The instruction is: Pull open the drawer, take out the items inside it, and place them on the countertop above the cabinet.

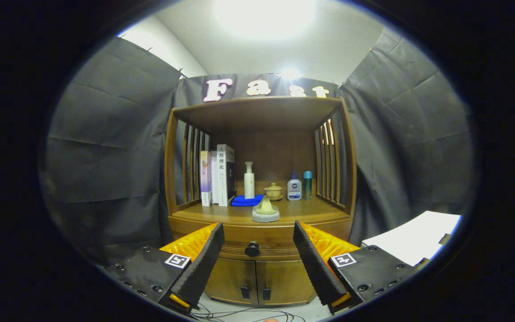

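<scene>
Jaws (254,257) wide, holding nothing, squared up to the brown wooden cabinet (257,277). Closed drawer (257,239) with round black knob (252,248) sits between them, further off, untouched. Wooden bench (302,210) above carries upright books (218,175), folded blue cloth (246,200), white bottle (249,180), small yellow-green lidded pot (273,191).

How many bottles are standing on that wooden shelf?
3: a tall white bottle behind the blue cloth, then a squat bottle and a slim teal bottle side by side farther right. The open tongs hover before the drawer knob.
</scene>
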The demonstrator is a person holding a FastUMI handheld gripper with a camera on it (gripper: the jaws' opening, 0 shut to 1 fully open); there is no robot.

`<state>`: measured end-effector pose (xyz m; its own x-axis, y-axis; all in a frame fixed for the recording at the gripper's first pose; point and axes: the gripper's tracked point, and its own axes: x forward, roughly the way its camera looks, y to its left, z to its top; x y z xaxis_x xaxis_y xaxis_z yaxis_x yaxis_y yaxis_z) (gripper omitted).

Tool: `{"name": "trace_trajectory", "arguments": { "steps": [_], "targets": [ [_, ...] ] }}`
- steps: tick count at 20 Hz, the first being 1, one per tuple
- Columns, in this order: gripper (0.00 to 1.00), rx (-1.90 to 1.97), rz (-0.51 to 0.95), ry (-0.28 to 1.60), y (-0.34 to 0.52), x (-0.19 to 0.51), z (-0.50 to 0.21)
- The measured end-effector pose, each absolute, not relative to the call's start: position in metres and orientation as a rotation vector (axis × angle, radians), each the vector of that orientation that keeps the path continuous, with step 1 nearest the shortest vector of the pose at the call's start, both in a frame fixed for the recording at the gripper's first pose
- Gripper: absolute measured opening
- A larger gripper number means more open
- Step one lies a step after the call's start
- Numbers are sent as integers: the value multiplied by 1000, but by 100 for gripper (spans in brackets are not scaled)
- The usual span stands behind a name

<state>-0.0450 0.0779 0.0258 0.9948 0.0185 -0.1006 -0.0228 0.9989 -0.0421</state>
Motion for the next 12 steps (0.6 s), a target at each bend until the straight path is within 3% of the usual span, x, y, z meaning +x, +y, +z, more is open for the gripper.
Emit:
{"name": "trace_trajectory", "arguments": {
  "steps": [4, 12],
  "targets": [
    [98, 24, -22, 71, 66, -56, 50],
    [98, 3, 11, 143, 70, -83, 1]
  ]
}}
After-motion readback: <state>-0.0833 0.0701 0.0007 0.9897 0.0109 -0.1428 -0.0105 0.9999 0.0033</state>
